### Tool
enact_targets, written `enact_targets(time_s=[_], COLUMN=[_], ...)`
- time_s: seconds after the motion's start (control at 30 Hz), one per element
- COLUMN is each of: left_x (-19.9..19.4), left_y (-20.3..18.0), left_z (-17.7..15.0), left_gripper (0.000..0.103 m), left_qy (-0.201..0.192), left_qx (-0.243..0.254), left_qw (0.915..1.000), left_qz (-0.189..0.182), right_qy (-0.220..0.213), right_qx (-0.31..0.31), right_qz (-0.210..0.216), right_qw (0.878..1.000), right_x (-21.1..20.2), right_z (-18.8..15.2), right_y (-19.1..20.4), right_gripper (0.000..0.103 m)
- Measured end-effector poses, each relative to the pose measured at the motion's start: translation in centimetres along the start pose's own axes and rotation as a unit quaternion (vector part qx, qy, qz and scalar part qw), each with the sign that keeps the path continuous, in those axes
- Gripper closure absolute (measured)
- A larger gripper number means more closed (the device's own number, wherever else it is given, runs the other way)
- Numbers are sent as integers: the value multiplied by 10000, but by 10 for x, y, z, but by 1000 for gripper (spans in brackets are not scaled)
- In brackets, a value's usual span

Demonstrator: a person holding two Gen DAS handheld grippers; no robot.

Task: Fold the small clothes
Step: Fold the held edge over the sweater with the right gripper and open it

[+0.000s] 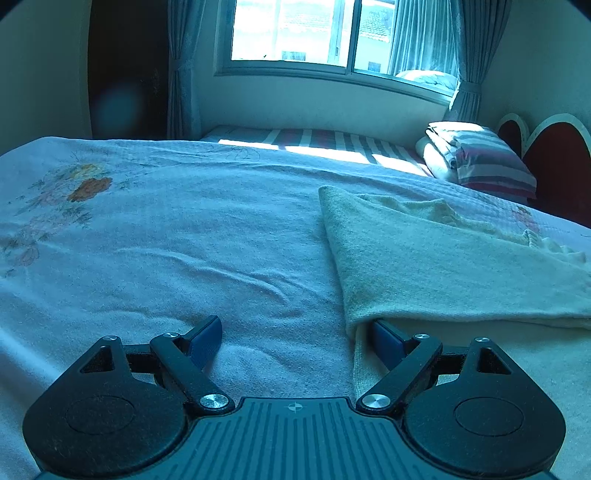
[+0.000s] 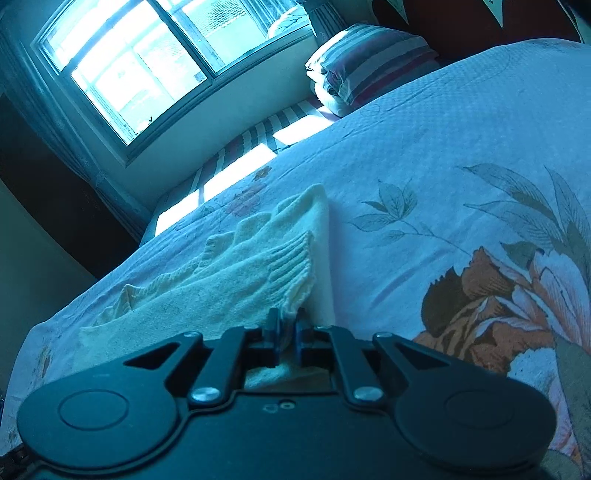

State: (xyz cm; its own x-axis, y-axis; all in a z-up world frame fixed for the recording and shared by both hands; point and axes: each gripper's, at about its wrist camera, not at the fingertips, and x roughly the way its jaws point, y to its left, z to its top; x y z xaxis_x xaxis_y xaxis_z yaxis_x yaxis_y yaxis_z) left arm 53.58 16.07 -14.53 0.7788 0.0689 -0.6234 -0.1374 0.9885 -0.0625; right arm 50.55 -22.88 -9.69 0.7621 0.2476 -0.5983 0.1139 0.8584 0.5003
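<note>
fold sweater [image 2: 229, 280] | my right gripper [image 2: 286, 328] clamps its ribbed cuff | left gripper [image 1: 295, 339] gapes (one finger under the hem) at bed's [image 1: 184, 258] near edge | lift evenly

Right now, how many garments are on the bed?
1: a cream sweater on the floral bedspread, its cuff in the right tool. Others may be out of view.

Floral bedspread [image 1: 166, 236], striped pillow [image 1: 484, 158], window [image 1: 314, 33], curtains [image 1: 469, 55], perhaps headboard [image 1: 561, 162]

Left wrist view: low over bed [image 1: 184, 258], facing window [image 1: 314, 33]. Right wrist view: rolled, close. Shared: sweater [image 1: 443, 266], pillow [image 2: 369, 62].
</note>
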Motion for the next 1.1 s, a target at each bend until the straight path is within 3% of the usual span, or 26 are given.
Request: enact_targets(time_s=[0.17, 0.3, 0.4, 0.47, 0.57, 0.63, 0.67, 0.77, 0.93, 1.03, 1.1], left_x=[-20, -7, 9, 28, 21, 20, 26, 53, 96, 102, 95], left_y=[18, 11, -5, -11, -9, -12, -13, -21, -27, -26, -27], left_z=[0, 21, 29, 26, 36, 50, 57, 73, 81, 82, 88], left_gripper=[17, 17, 17, 17, 17, 17, 17, 17, 17, 16, 17], left_qy=[-228, -255, -193, 172, -114, -348, -333, -248, 69, 69, -3], left_qx=[-176, -96, 103, 279, 91, 191, 219, 366, 454, 458, 496], left_qw=[9993, 9996, 9997, 9995, 9999, 9992, 9992, 9990, 9989, 9989, 9988], left_qz=[217, 31, -70, -5, -38, -61, -77, -107, 4, -82, 50], right_qy=[-267, -537, -482, -349, 74, 55, -46, -222, -185, -32, -15], right_qx=[-285, -660, -993, -1276, -1656, -1721, -1741, -1752, -1932, -2108, -2183], right_qz=[-112, -137, -104, -78, -514, -494, -448, -406, -506, -666, -671], right_qw=[9992, 9963, 9938, 9912, 9848, 9838, 9837, 9834, 9797, 9752, 9736], right_x=[-28, -37, -23, -12, 13, 10, 7, 11, 40, 57, 58], right_z=[0, 12, 16, 13, 3, 7, 10, 21, 36, 35, 37], right_y=[-1, 8, 20, 27, 27, 30, 32, 37, 40, 34, 35], right_gripper=[87, 87, 87, 87, 93, 91, 87, 86, 87, 89, 89])
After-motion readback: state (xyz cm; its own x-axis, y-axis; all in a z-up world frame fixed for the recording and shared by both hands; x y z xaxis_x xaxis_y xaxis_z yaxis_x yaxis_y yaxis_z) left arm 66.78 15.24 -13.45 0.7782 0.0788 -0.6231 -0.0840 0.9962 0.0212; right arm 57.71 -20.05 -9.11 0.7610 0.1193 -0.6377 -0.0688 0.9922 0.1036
